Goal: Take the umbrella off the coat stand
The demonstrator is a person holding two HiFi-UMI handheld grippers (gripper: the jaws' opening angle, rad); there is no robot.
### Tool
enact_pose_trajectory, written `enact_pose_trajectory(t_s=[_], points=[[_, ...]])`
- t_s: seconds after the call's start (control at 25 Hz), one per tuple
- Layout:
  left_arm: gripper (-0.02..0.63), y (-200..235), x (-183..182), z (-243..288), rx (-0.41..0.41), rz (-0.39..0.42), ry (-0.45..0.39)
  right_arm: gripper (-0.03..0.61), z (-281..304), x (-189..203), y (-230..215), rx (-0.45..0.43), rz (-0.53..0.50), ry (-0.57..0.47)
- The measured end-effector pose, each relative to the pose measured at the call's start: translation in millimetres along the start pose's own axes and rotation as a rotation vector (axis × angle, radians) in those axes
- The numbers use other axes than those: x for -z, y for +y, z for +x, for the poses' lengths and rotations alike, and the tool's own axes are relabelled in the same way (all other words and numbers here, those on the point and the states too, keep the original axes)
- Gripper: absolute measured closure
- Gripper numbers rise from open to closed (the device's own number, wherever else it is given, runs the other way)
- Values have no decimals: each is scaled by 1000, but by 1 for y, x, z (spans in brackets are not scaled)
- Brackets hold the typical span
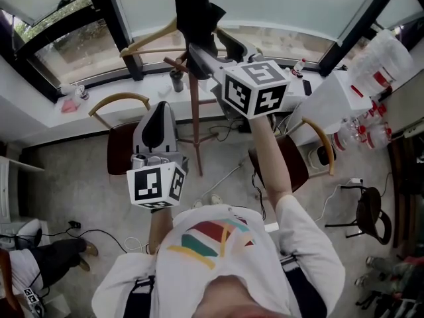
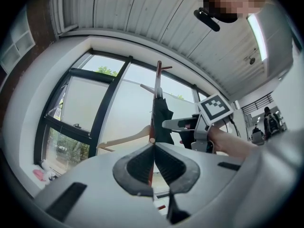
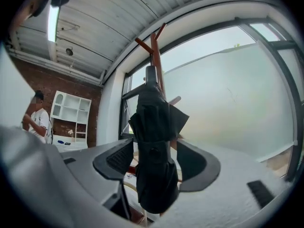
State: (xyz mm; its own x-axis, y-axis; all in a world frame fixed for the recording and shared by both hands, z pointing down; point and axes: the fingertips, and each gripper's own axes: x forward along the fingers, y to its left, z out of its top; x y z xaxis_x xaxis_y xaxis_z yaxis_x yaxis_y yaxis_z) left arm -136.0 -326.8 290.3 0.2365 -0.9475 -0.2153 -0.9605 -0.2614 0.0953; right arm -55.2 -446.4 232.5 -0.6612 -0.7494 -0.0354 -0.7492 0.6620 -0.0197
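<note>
Hanging at twelve o'clock in my head view, the folded black fabric umbrella (image 1: 195, 12) sits high on the reddish-brown wooden coat stand (image 1: 194, 118), in front of the window (image 1: 278, 5). My right hand-held gripper (image 3: 156, 148) is level with it, jaws spread wide on either side of the umbrella's bundled body, with a gap on the three o'clock side, so nothing is clamped. My left hand-held gripper (image 2: 153, 148), at seven o'clock from the stand, has its jaws pressed together with nothing between them.

A red-seated chair (image 1: 122, 152) stands on the grey floor (image 1: 69, 174) beside the white windowsill (image 1: 36, 118).
</note>
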Motion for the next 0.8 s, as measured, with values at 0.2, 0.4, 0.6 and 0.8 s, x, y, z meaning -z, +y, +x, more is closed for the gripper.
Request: enact_pose_trajectory(t_s=[0.2,0.4,0.6,0.8], points=[[604,0,-1,0,-1,1,8,321,17,12,-4,10,-12,57],[604,3,1,0,-4,4,13,321,26,22,-3,-14,9,89],[604,8,1,-2,-14,1,20,334,28,24,-3,3,7,86],[604,12,2,-3,-23,-1,20,356,28,24,-3,17,-3,76]])
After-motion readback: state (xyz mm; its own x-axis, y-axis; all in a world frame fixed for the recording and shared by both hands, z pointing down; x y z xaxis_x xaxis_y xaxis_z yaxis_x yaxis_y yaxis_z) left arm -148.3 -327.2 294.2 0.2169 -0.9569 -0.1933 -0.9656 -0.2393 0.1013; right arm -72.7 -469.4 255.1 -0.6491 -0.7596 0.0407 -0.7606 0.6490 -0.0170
